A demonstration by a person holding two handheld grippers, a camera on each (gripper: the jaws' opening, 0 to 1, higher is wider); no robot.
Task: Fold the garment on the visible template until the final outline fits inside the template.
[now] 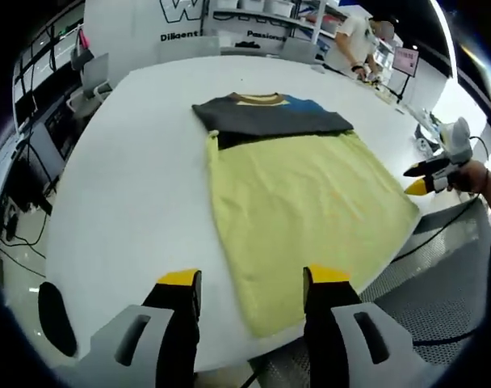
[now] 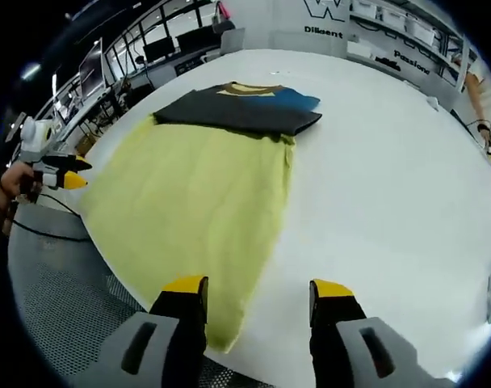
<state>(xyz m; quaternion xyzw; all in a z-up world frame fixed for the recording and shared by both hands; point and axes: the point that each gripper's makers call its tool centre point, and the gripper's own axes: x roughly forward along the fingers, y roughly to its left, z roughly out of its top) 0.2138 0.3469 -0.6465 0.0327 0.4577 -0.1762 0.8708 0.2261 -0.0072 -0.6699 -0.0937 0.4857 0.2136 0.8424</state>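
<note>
A dark grey garment [image 1: 270,117] [image 2: 241,109] with a blue patch and a tan collar lies folded across the far end of the yellow-green template sheet [image 1: 310,210] [image 2: 189,194]. The sheet is spread on the white table [image 1: 132,186] [image 2: 375,162], and its near end reaches the table's edge. My left gripper [image 1: 253,279] is open over the sheet's near end, with nothing between its jaws. My right gripper [image 2: 258,287] is open too, beside the sheet's near corner. Each gripper also appears in the other's view, hand-held off the table's edge: right gripper [image 1: 419,178], left gripper [image 2: 64,174].
Office chairs [image 1: 88,81] stand at the table's far left. A person [image 1: 354,40] works at the back right near shelves. A perforated metal floor [image 1: 439,275] [image 2: 60,291] with cables lies below the near edge. Small items [image 1: 423,133] sit at the table's right edge.
</note>
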